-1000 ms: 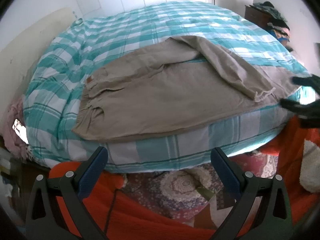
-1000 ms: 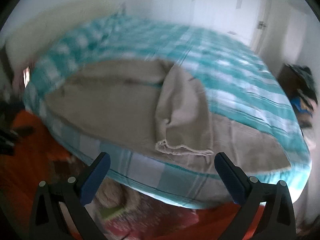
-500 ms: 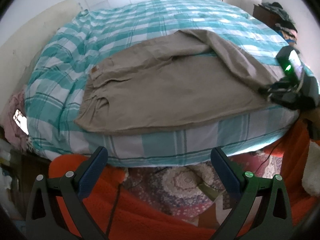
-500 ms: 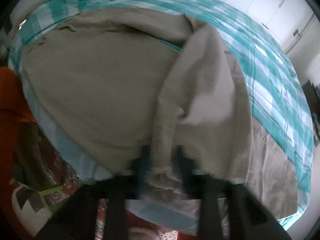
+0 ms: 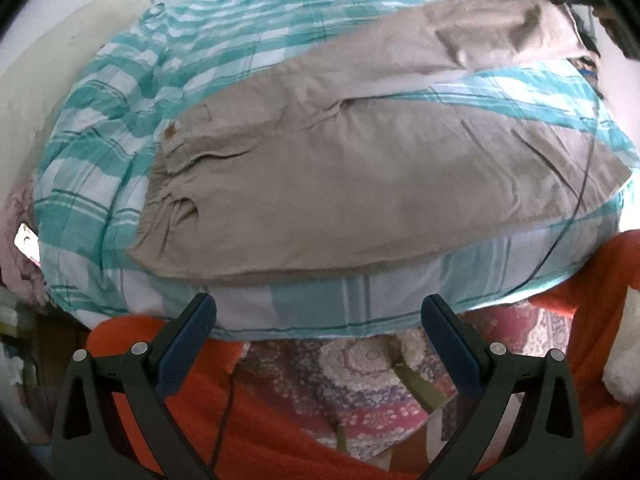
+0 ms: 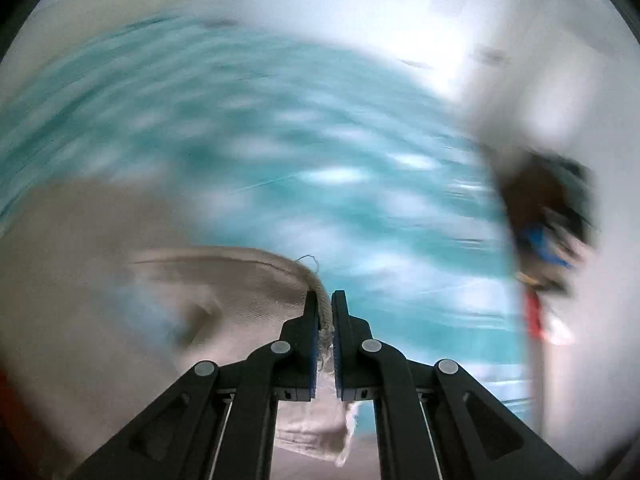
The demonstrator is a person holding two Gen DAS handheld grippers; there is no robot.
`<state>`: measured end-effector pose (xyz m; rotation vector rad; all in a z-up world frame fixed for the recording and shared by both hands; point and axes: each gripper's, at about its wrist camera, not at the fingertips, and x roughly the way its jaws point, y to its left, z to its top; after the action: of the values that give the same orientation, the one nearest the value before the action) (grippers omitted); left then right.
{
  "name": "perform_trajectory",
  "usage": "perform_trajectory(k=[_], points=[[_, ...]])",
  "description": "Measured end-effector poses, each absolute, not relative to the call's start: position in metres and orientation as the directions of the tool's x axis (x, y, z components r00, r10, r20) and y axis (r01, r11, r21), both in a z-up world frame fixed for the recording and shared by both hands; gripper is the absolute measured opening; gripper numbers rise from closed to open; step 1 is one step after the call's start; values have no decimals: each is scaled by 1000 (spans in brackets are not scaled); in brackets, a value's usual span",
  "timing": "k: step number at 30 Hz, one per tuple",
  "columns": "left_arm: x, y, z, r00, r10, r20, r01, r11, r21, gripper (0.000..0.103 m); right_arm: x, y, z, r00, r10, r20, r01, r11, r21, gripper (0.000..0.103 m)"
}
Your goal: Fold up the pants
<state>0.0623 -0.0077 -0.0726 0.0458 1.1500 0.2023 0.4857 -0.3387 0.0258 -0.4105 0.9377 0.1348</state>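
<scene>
In the left wrist view, the left gripper has its two fingers spread wide, and they hold nothing. Ahead of the fingers, the beige pants lie spread on the bed, which has a teal and white checked cover. The waistband is ahead and to the left of the fingers. One leg lies flat along the near edge of the bed, straight ahead of the fingers. The other leg goes far ahead and to the right, and its end is lifted above the cover at the top right corner. Below the bed edge, close around the fingers, there is an orange blanket and a patterned rug between the two fingers. A thin dark cable runs over the right part of the pants.

In the right wrist view, the right gripper has its fingers pressed together on the frayed hem of the pants. The cloth hangs to the left of the fingers and also below them. The background is strongly blurred. Ahead of the fingers only the teal bed cover can be recognised. To the far right there is a dark pile of things, but I cannot tell what they are.
</scene>
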Motion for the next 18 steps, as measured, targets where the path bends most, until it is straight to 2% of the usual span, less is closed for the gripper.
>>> perform_trajectory(k=[2, 3, 4, 5, 9, 11, 14, 18], points=[[63, -3, -74, 388, 200, -900, -153, 977, 151, 102, 545, -398, 37, 582, -217, -784, -61, 949, -308, 48], [63, 0, -76, 380, 208, -902, -162, 974, 156, 102, 556, -416, 35, 574, -304, -760, 11, 931, -364, 53], [64, 2, -81, 367, 211, -906, -170, 973, 157, 102, 559, -429, 30, 569, -361, -739, 57, 914, -403, 53], [66, 6, -86, 354, 210, -912, -177, 972, 155, 102, 554, -440, 18, 563, -358, -745, 70, 919, -389, 53], [86, 10, -104, 294, 179, -939, -163, 977, 135, 102, 504, -445, -49, 513, -192, -836, -7, 974, -228, 53], [104, 8, -102, 320, 183, -930, -130, 980, 148, 102, 469, -442, -82, 497, -110, -861, -44, 988, -151, 53], [151, 8, -84, 447, 199, -872, -109, 980, 168, 102, 405, -426, -123, 477, 29, -879, -86, 996, -14, 53], [249, 21, -68, 615, 198, -763, -180, 978, 108, 102, 350, -391, -159, 454, 172, -874, -142, 983, 119, 53]])
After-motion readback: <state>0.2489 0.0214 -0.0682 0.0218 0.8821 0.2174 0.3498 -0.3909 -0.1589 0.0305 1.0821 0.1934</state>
